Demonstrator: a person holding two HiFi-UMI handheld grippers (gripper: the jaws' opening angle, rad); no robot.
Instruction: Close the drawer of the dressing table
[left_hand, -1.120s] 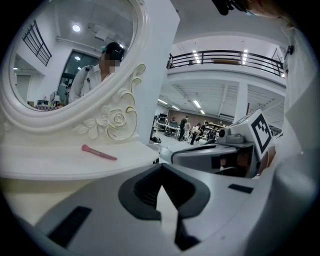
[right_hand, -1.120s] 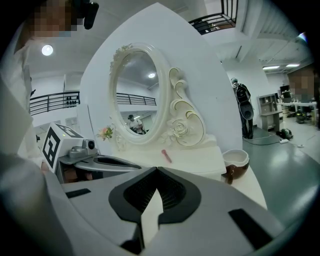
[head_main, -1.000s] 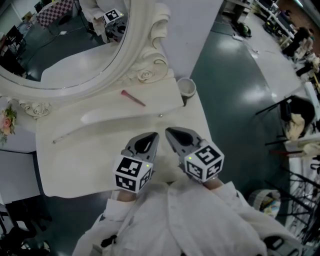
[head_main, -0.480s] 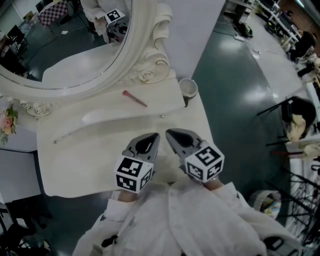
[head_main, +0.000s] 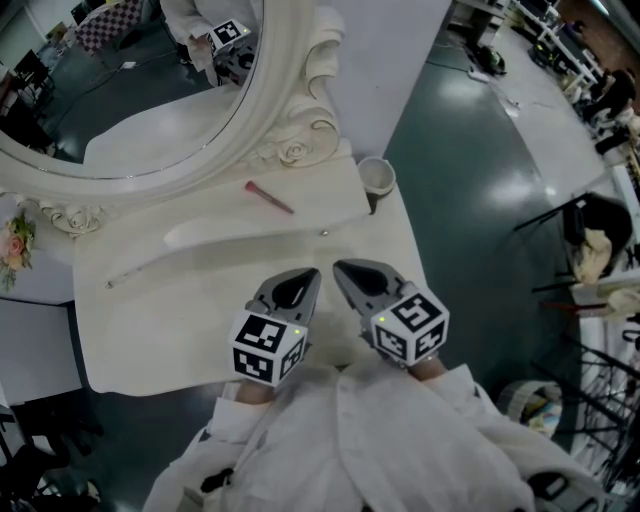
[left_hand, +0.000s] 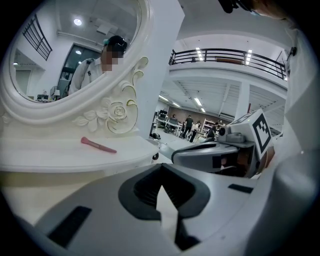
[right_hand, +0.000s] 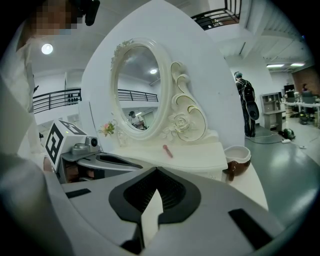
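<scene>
Head view: left gripper (head_main: 306, 275) & right gripper (head_main: 342, 268) side by side over white tabletop (head_main: 150, 330), just near of drawer (head_main: 250, 243) front w/ knob (head_main: 322, 232). Left gripper view: jaws pressed together, empty. Right gripper view: same, clenched on nothing.

Pink brush (head_main: 267, 197), cup (head_main: 376, 177) on dressing table (head_main: 150, 330)

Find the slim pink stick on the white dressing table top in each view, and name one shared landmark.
Head view: slim pink stick, above centre, slightly left.
Left gripper view: left of centre.
Right gripper view: centre.
Shared landmark: the carved white rose, just behind it.
</scene>
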